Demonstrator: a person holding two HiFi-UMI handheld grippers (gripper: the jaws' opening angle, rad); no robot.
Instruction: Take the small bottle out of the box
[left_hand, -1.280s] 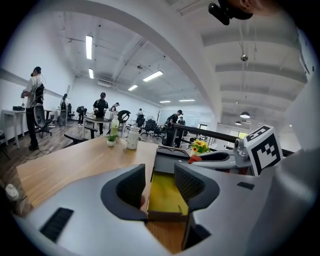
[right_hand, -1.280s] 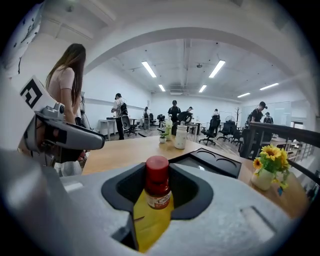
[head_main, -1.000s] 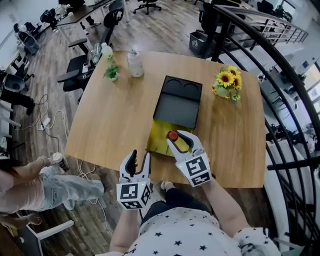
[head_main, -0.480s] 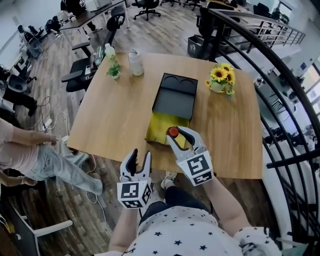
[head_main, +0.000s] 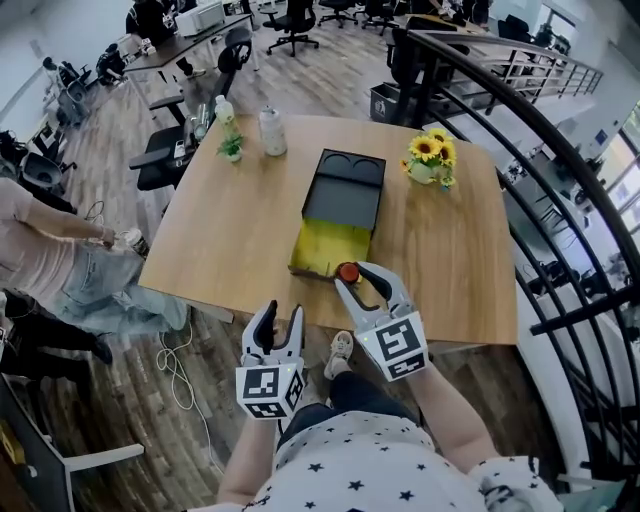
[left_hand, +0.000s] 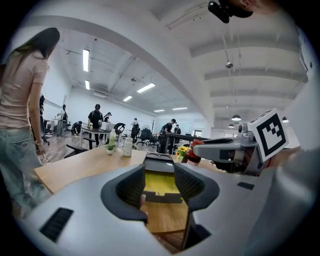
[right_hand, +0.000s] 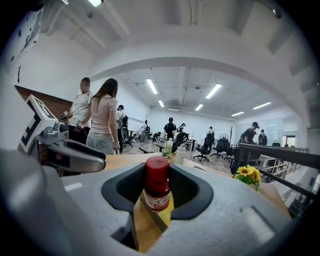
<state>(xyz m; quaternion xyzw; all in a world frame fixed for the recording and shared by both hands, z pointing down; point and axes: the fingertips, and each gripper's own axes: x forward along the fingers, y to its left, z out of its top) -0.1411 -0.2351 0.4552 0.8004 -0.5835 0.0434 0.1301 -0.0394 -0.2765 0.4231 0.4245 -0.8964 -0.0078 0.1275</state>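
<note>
Right tongs (head_main: 352, 277) drew small bottle (head_main: 347, 271) toward box's (head_main: 322, 245) near edge.

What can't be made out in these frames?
Label print on the small bottle: right gripper view, too small, blurred.
Bottle body: head view, right gripper covers all but the red cap.
Near strip of the box floor: left gripper view, behind its front wall.

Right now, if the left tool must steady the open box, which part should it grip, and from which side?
Probably the low near wall of the box, from the person's side: it is a thin upright edge, bare, and it faces the open left tool. The right tool holds the small bottle close by.
</note>
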